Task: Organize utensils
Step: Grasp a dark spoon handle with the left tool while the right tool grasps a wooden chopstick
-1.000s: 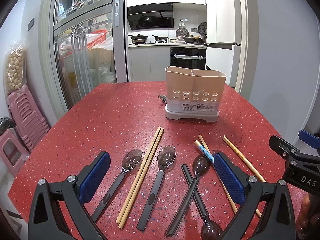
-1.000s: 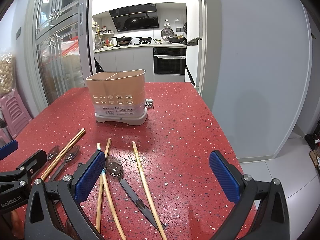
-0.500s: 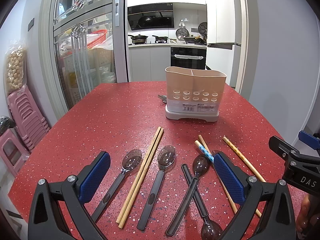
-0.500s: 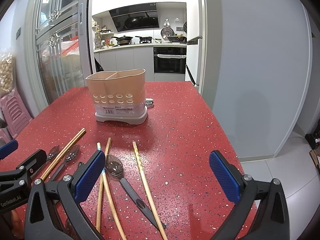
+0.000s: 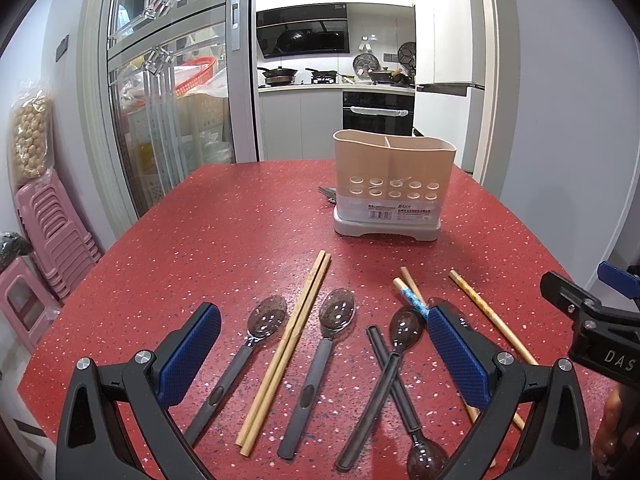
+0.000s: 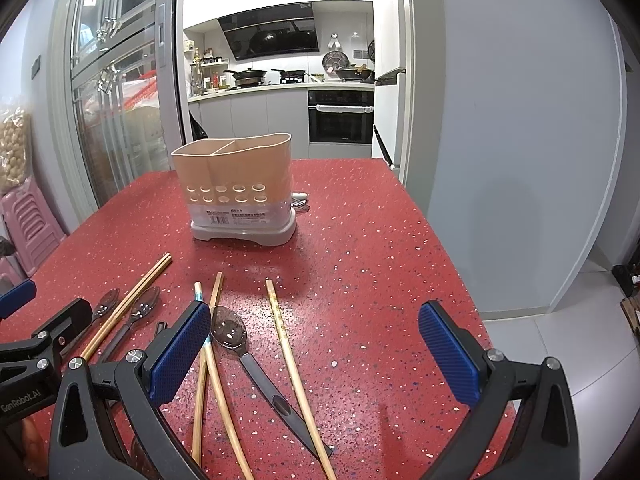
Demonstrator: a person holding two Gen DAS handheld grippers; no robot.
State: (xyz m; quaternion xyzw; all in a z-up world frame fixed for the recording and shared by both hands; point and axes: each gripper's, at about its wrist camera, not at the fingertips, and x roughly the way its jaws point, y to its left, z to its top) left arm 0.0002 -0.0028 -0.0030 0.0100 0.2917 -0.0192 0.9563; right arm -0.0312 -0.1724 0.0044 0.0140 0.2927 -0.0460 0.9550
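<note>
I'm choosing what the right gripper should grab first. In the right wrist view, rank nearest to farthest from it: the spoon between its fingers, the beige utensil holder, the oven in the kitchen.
From the right gripper:
1. Spoon, on the table beside the left finger.
2. Utensil holder, mid-table, ahead and left.
3. Oven, past the doorway.

Worktop [image 5: 224, 240] showing glossy red speckled stone-like finish. Chopsticks [image 5: 286, 350] looking like bare matt wood. Spoons [image 5: 320, 360] pairing translucent dark plastic bowls with matt grey handles. Caddy [image 5: 394, 188] appearing smooth beige plastic.
</note>
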